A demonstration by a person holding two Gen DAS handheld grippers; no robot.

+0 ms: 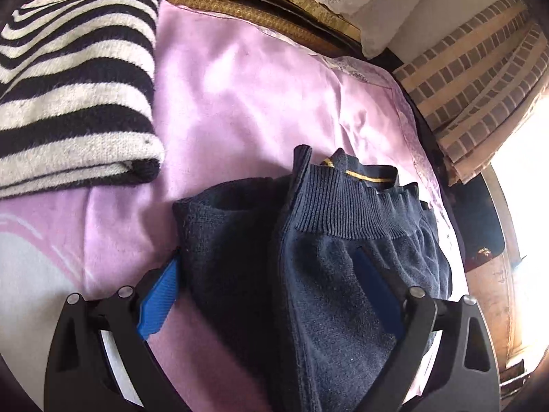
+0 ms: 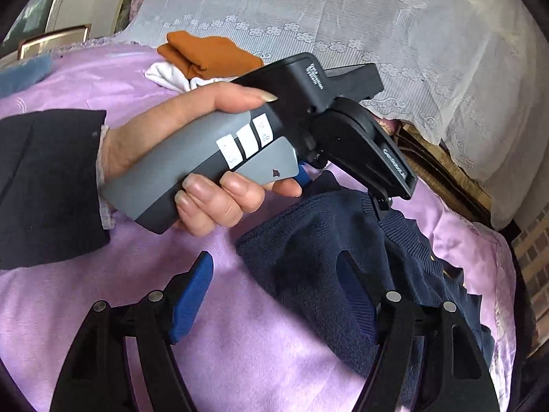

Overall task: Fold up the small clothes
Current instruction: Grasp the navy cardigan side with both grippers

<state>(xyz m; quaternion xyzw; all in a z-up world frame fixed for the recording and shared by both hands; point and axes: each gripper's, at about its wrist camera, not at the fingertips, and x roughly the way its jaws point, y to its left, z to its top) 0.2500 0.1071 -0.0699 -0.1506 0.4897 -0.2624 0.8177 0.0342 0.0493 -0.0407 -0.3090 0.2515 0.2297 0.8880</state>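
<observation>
Your navy garment (image 1: 329,240) lies bunched on the lilac bed cover (image 1: 247,86), ribbed waistband up, beside the folded striped knit (image 1: 68,86). Left hand-held gripper (image 1: 271,292): released, jaws wide and straddling the navy cloth without pinching it, probably lined up for the next fold. Right hand-held gripper (image 2: 274,295): also released, nothing pinched, one finger over the cloth's near edge, the other over bare cover.

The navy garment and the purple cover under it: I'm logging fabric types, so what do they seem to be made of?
Navy garment: looks like a matte knit, perhaps cotton or wool blend; ribbed waistband and fuzzy looped surface show.
Purple cover: seems a plush, fleece-like blanket with a soft sheen; light patches shift across its short nap.
</observation>
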